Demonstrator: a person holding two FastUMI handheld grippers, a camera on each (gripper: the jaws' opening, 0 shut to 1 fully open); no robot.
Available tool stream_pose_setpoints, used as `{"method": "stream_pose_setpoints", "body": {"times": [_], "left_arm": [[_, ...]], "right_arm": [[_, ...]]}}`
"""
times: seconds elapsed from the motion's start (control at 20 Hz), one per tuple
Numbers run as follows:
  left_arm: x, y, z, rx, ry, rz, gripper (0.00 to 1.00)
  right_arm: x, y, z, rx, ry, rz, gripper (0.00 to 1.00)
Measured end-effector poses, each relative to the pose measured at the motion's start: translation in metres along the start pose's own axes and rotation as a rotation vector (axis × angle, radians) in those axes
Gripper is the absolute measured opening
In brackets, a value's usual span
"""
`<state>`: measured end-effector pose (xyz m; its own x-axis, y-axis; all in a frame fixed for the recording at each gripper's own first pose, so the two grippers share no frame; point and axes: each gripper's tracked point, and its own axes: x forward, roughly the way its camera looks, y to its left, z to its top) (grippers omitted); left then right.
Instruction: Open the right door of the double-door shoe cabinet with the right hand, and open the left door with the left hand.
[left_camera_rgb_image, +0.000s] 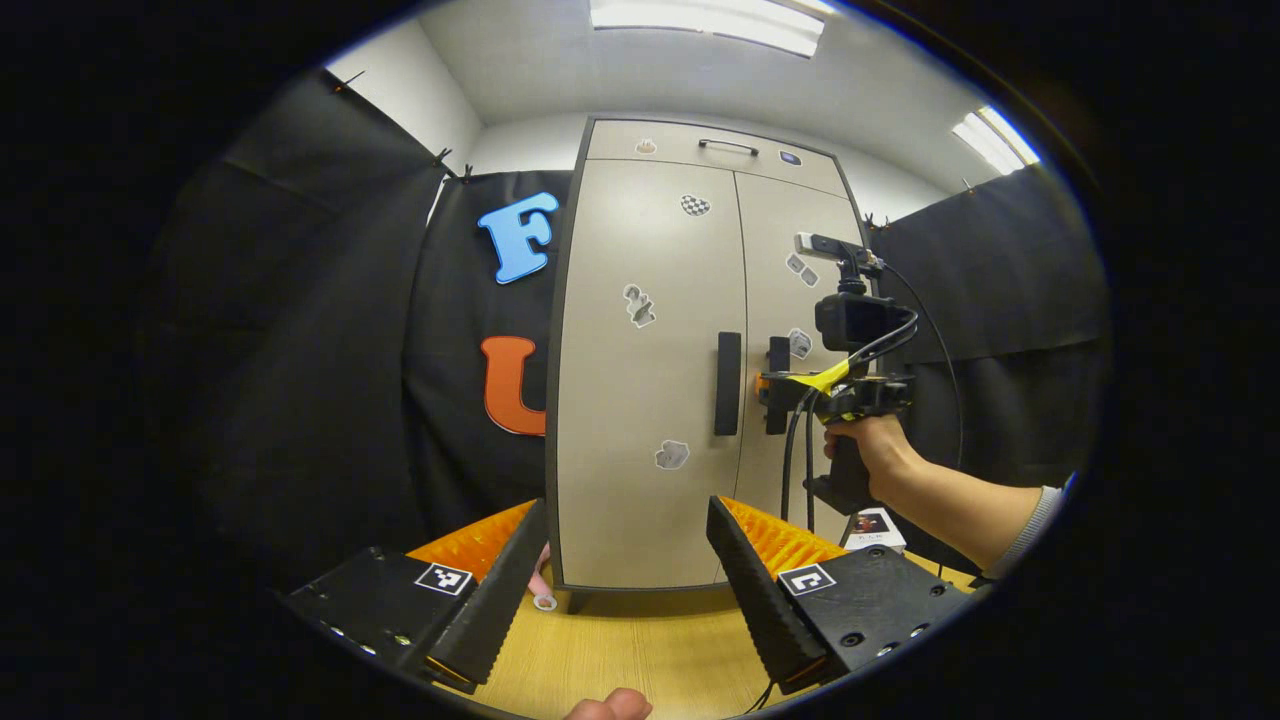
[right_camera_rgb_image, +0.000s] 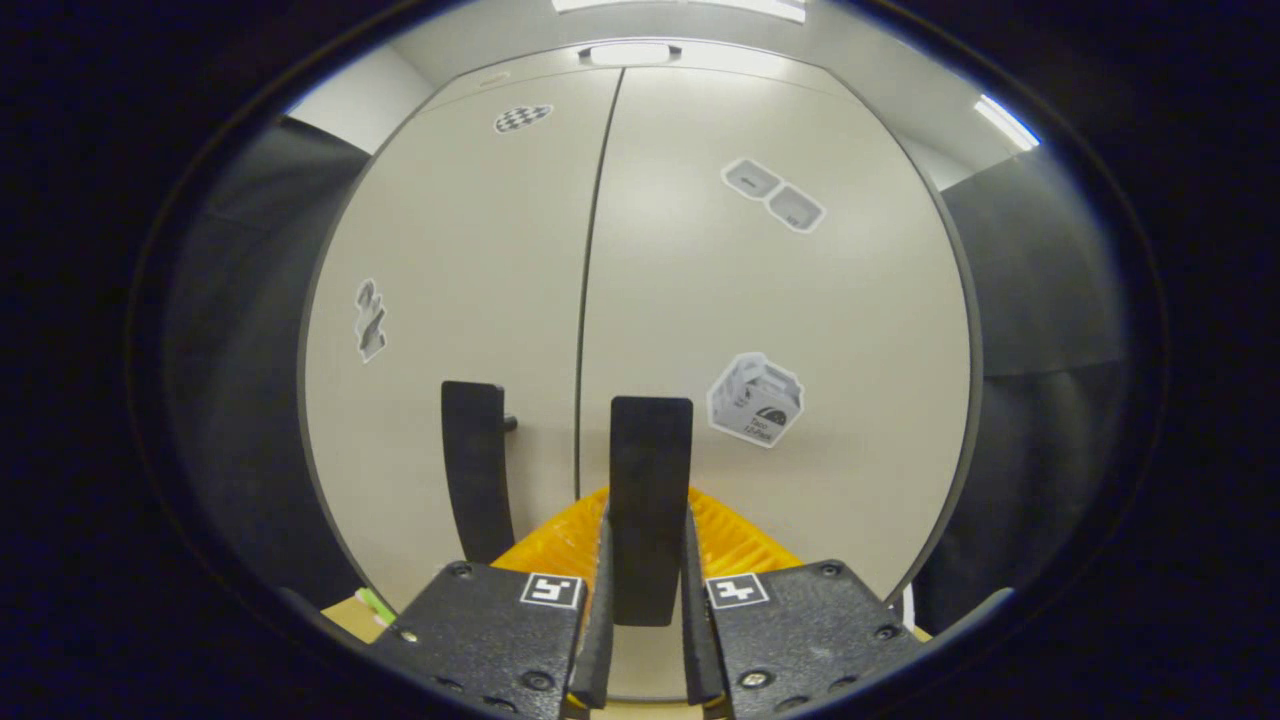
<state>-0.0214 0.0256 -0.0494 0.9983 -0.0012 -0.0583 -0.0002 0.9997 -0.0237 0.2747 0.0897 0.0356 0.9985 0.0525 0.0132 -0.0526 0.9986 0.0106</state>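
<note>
A beige double-door shoe cabinet stands on a wooden table, both doors closed. Each door carries a black vertical handle: the left door's handle and the right door's handle. In the left gripper view my left gripper is open, well in front of the cabinet, and the right gripper is held by a hand at the right handle. In the right gripper view my right gripper is shut on the right door's handle, with the left door's handle beside it.
Black cloth walls close in on both sides of the cabinet. A drawer with a small handle tops the cabinet. A small card lies on the wooden table by the cabinet's right foot. A fingertip shows at the bottom edge.
</note>
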Motion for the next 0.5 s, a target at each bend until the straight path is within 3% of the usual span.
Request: {"method": "stream_pose_setpoints", "body": {"times": [0.05,0.15,0.5], "left_arm": [[0.001,0.001,-0.001,-0.003,0.003,-0.001,0.95],[0.002,0.003,-0.003,-0.005,0.001,-0.001,0.95],[0.000,0.001,-0.002,0.005,-0.001,0.019,0.95]], "right_arm": [[-0.001,0.001,0.000,0.026,-0.001,0.008,0.25],[-0.001,-0.001,0.000,0.017,0.011,0.008,0.22],[-0.025,-0.003,0.000,0.021,0.030,0.051,0.24]]}}
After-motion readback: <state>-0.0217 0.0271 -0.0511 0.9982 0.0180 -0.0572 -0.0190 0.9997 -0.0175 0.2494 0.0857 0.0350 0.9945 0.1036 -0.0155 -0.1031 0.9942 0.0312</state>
